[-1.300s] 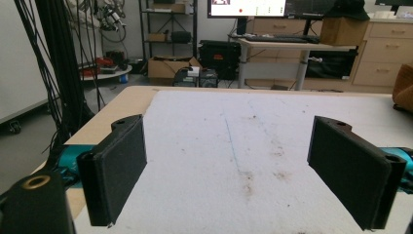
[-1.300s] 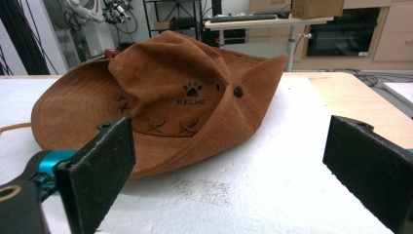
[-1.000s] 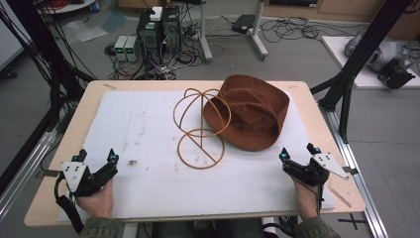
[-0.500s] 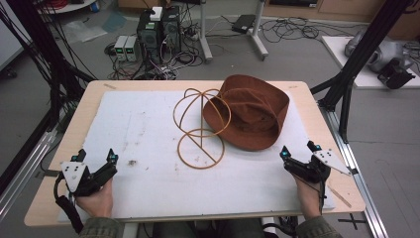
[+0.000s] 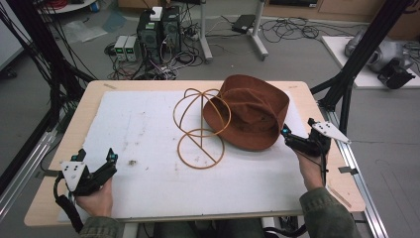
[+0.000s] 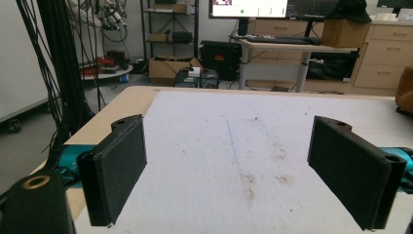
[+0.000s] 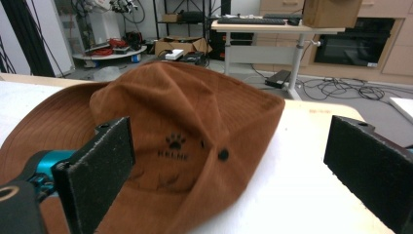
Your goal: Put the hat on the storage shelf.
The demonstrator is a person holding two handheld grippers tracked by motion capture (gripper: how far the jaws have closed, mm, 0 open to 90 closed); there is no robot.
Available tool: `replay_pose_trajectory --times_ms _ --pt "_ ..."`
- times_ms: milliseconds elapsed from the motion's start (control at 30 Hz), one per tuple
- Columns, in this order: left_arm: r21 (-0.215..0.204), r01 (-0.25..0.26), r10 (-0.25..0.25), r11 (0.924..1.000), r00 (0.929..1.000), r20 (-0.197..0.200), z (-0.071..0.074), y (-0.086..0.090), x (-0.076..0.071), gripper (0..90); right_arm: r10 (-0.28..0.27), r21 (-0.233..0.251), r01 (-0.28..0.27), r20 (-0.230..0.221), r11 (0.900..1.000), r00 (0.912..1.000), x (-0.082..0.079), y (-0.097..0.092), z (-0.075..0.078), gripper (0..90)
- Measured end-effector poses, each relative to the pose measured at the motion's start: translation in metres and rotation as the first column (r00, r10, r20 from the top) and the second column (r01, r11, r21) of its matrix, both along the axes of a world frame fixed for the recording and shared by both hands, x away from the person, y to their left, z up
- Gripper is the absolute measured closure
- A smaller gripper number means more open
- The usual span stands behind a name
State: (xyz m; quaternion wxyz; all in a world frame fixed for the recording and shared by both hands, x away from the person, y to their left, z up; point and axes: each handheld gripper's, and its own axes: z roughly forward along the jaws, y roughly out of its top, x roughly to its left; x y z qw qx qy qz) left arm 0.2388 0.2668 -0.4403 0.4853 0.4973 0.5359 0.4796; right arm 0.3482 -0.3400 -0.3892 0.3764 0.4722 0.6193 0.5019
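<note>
The right hand-held gripper (image 5: pixel 297 140), jaws wide, sits at the brown hat's (image 5: pixel 250 117) four o'clock brim, at the table's (image 5: pixel 317 106) two o'clock. Closing carelessly could drag the hat and topple the wire stand (image 5: pixel 200 126) touching it. The left hand-held gripper (image 5: pixel 96 166) idles wide.

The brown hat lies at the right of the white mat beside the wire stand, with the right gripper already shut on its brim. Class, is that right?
Not quite. The brown hat does lie at the right of the white mat beside the wire stand, but the right gripper is open, its jaws wide apart before the hat, as the right gripper view shows.
</note>
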Motion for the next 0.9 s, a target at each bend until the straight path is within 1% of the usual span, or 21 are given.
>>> replay_pose_trajectory --times_ms 133,167,200,267,333,367,400,467,500,533,567,600,633,667,700,767,800,833,867,900 --pt "0.001 0.003 -0.003 1.0000 1.0000 -0.001 0.000 0.000 0.000 14.6 0.033 -0.026 -0.033 -0.014 0.9991 0.9994 0.021 0.003 0.010 3.6" --pt "0.002 0.003 -0.003 1.0000 1.0000 -0.001 0.000 0.000 -0.001 14.6 0.033 -0.026 -0.033 -0.014 0.9991 0.9994 0.021 0.003 0.010 3.6" --pt "0.001 0.004 -0.004 1.0000 1.0000 -0.002 0.000 0.000 -0.001 14.5 0.061 -0.037 -0.062 -0.033 0.9974 0.9976 0.034 0.005 0.013 3.7" --pt "0.001 0.001 -0.001 1.0000 1.0000 -0.002 0.000 0.001 -0.001 14.6 0.100 -0.063 -0.104 -0.063 0.9926 0.9930 0.049 0.007 0.014 3.7" --pt "0.002 0.004 -0.004 1.0000 1.0000 -0.002 -0.001 0.002 0.000 14.5 0.125 -0.095 -0.134 -0.100 0.9864 0.9871 0.063 0.010 0.013 3.7" --pt "0.003 0.004 -0.004 1.0000 1.0000 -0.003 -0.001 0.003 0.000 14.5 0.134 -0.094 -0.146 -0.117 0.9849 0.9840 0.068 0.011 0.012 3.7" --pt "0.000 0.005 -0.005 1.0000 1.0000 -0.006 -0.002 0.003 0.000 14.5 0.141 -0.096 -0.153 -0.123 0.9835 0.9824 0.073 0.012 0.011 3.7" --pt "-0.004 0.004 -0.004 1.0000 1.0000 -0.007 -0.003 0.004 0.001 14.6 0.156 -0.085 -0.168 -0.133 0.9821 0.9787 0.082 0.015 0.009 3.7" --pt "-0.004 0.002 -0.002 1.0000 1.0000 -0.008 -0.003 0.005 0.000 14.6 0.156 -0.085 -0.168 -0.133 0.9821 0.9787 0.082 0.015 0.009 3.7" --pt "-0.004 0.003 -0.003 1.0000 0.9999 -0.011 -0.003 0.006 0.000 14.5 0.169 -0.083 -0.182 -0.142 0.9798 0.9755 0.089 0.016 0.008 3.7" --pt "-0.006 0.000 0.000 1.0000 0.9999 -0.011 -0.003 0.006 0.000 14.5 0.177 -0.086 -0.191 -0.145 0.9779 0.9734 0.092 0.016 0.008 3.7" --pt "-0.008 0.000 0.000 1.0000 1.0000 -0.009 -0.003 0.006 0.000 14.5 0.177 -0.086 -0.191 -0.145 0.9779 0.9734 0.092 0.016 0.008 3.7" --pt "-0.009 0.002 -0.002 1.0000 0.9999 -0.010 -0.003 0.007 -0.001 14.6 0.182 -0.093 -0.198 -0.159 0.9759 0.9705 0.099 0.016 0.007 3.7" --pt "-0.009 0.002 -0.002 1.0000 0.9999 -0.010 -0.003 0.007 -0.001 14.5 0.186 -0.087 -0.202 -0.167 0.9755 0.9683 0.102 0.015 0.006 3.7" --pt "-0.009 0.003 -0.003 1.0000 0.9999 -0.010 -0.003 0.007 -0.001 14.5 0.186 -0.087 -0.202 -0.167 0.9755 0.9683 0.102 0.015 0.006 3.7" --pt "-0.009 0.007 -0.007 0.9999 0.9999 -0.011 -0.003 0.006 -0.001 14.5 0.192 -0.090 -0.211 -0.184 0.9733 0.9640 0.110 0.014 0.004 3.7" --pt "-0.006 0.009 -0.009 0.9999 0.9999 -0.014 -0.003 0.006 -0.001 14.5 0.204 -0.093 -0.225 -0.198 0.9698 0.9587 0.114 0.013 0.003 3.7" --pt "-0.005 0.010 -0.010 0.9999 0.9998 -0.016 -0.003 0.006 -0.001 14.5 0.204 -0.093 -0.225 -0.198 0.9698 0.9587 0.114 0.013 0.003 3.7" --pt "-0.005 0.010 -0.010 0.9999 0.9999 -0.014 -0.004 0.006 0.000 14.5 0.224 -0.107 -0.254 -0.234 0.9612 0.9461 0.120 0.012 0.000 3.7" --pt "-0.007 0.012 -0.012 0.9999 0.9998 -0.014 -0.004 0.005 0.000 14.5 0.224 -0.107 -0.254 -0.234 0.9612 0.9461 0.120 0.012 0.000 3.7"
